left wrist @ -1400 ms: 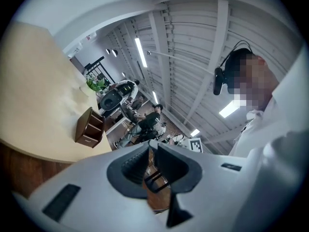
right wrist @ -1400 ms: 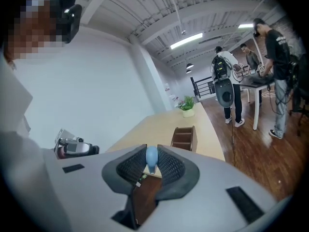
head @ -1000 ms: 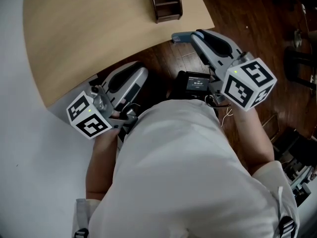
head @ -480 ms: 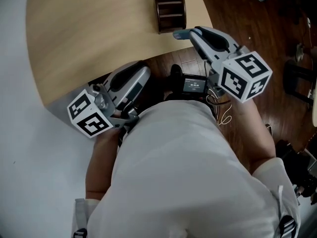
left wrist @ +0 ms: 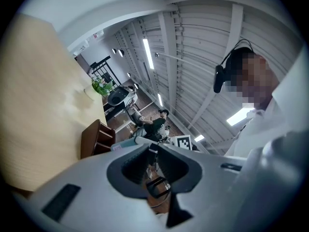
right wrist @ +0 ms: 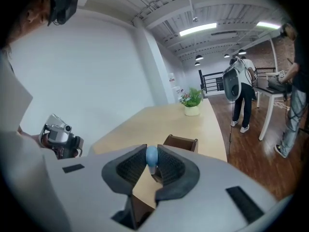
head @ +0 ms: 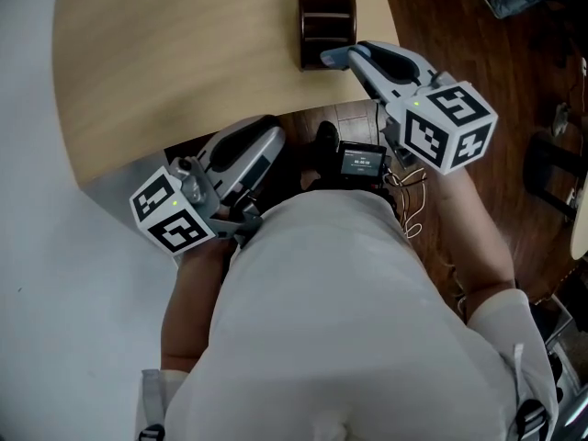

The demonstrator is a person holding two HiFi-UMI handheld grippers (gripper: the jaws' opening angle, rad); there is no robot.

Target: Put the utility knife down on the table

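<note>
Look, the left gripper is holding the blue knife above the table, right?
Not quite. It is the right gripper that is holding the blue knife above the table. The right gripper view shows the knife clamped between its jaws.

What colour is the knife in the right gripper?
Light blue utility knife; right gripper view shows it best.

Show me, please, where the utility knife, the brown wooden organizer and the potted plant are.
utility knife [right wrist: 151,156]: right gripper view, on its blue end.
brown wooden organizer [head: 326,28]: head view, on its middle.
potted plant [right wrist: 191,111]: right gripper view, on its pot.
</note>
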